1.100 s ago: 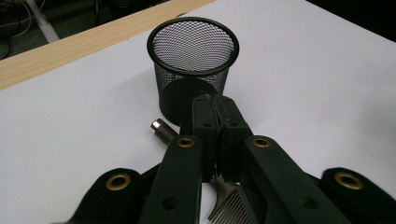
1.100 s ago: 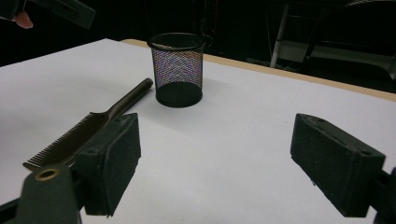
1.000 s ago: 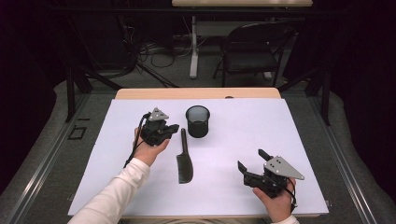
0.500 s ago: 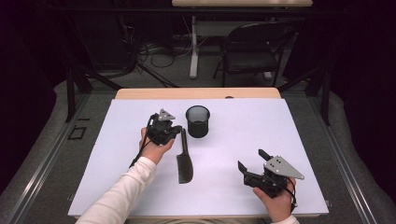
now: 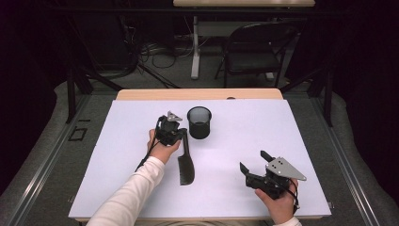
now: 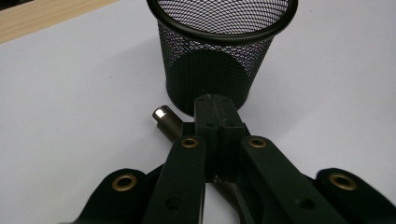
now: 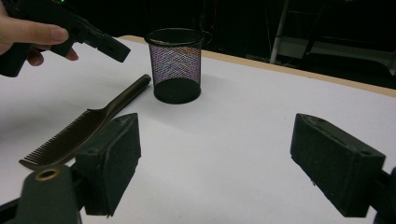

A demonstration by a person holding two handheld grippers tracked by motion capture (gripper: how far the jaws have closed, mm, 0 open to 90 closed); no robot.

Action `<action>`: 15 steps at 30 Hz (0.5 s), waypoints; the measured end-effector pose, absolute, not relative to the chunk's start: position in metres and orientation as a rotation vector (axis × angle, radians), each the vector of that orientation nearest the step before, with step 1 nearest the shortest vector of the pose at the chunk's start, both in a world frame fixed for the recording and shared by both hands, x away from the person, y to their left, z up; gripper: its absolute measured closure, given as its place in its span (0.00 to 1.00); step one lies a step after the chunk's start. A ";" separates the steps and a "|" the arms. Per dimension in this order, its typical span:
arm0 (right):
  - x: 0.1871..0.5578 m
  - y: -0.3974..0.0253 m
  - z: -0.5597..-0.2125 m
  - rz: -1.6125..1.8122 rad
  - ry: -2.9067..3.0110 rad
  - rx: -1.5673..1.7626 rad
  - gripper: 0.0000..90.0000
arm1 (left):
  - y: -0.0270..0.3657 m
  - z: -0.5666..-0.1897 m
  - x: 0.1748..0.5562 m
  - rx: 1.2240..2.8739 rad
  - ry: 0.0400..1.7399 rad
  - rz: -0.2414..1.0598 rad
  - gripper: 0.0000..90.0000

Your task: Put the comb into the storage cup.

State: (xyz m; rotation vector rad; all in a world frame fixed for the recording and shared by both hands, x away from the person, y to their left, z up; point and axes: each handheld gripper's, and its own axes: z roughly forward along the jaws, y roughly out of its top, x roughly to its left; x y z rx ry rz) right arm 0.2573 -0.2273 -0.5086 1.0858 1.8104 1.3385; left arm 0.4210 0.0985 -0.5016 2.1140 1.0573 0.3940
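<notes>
High view: we see the left gripper (image 5: 178,135) held over the handle end of a dark comb (image 5: 185,162), which lies flat on the white table (image 5: 282,122). The comb's handle points toward a black mesh cup (image 5: 199,122) standing upright just beyond it, and its toothed end lies nearer the person's edge of the table. The right gripper (image 5: 254,162) sits well apart from comb and cup, low at the table's right.

Left gripper view: we find the left gripper (image 6: 218,112) with its two jaws pressed together, pad against pad, nothing between them. The comb (image 6: 169,122) passes beneath the jaws; its rounded handle tip shows just left of the closed pads, close to the foot of the mesh cup (image 6: 210,60). We cannot tell whether the jaws touch the handle.

Right gripper view: we see the right gripper (image 7: 215,154) with jaws spread wide, holding nothing, above bare table. Beyond it lies the comb (image 7: 86,125), its handle tip close beside the base of the cup (image 7: 176,63). The left gripper (image 7: 114,50) hangs above the handle, clear of it in this view.
</notes>
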 end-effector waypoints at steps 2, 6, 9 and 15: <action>0.257 -0.227 -0.509 1.337 1.811 1.085 0.18 | 0.098 -0.504 0.423 2.115 1.063 0.389 1.00; 0.257 -0.227 -0.509 1.339 1.811 1.085 0.18 | 0.095 -0.508 0.426 2.124 1.073 0.379 1.00; 0.257 -0.228 -0.509 1.335 1.812 1.086 0.18 | 0.093 -0.510 0.429 2.131 1.074 0.384 1.00; 0.258 -0.228 -0.509 1.337 1.812 1.085 0.18 | 0.090 -0.517 0.433 2.133 1.091 0.373 1.00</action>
